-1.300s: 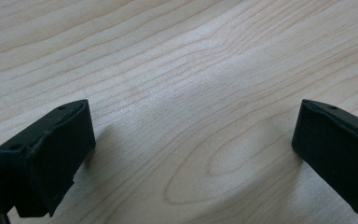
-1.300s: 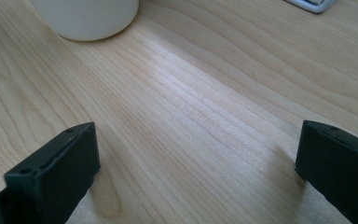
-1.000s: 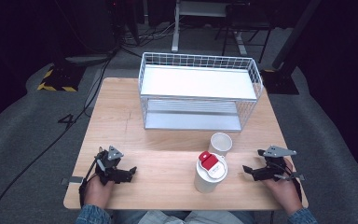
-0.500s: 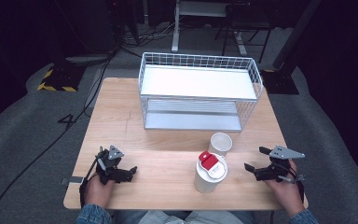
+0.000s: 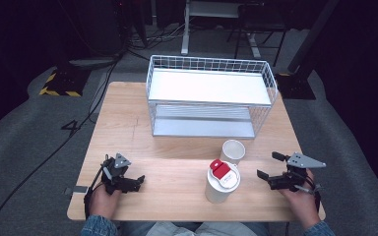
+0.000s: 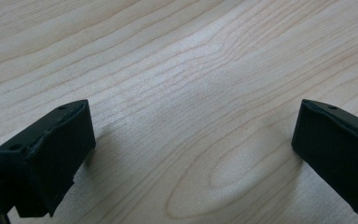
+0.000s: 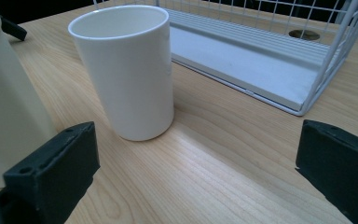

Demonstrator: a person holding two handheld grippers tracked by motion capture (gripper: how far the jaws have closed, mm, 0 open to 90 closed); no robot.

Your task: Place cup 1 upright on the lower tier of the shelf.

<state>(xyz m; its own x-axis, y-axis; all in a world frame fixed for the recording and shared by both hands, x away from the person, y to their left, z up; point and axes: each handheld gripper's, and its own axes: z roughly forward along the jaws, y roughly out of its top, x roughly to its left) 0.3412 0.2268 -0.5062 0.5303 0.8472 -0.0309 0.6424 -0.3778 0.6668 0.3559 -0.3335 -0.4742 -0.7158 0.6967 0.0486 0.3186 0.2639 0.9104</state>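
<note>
A white cup (image 5: 233, 151) (image 7: 130, 70) stands upright and open on the wooden table (image 5: 177, 147), in front of the wire rack (image 5: 211, 98). A taller white tumbler (image 5: 220, 183) with a red tab on its lid stands just nearer me; its pale side (image 7: 4, 102) fills the left of the right gripper view. My right gripper (image 5: 268, 166) (image 7: 196, 154) is open, low over the table, a short way right of both vessels and facing the cup. Near the front left, my left gripper (image 5: 128, 176) (image 6: 193, 135) is open over bare wood, holding nothing.
The white wire rack has a top shelf (image 5: 209, 86) and a lower shelf (image 5: 202, 125) (image 7: 242, 60) at the back middle of the table. Dark floor with cables surrounds the table. A round hole (image 7: 304, 34) in the tabletop shows behind the rack's wires.
My right hand and gripper have drifted slightly to the right. The left gripper, cup and tumbler have stayed put.
</note>
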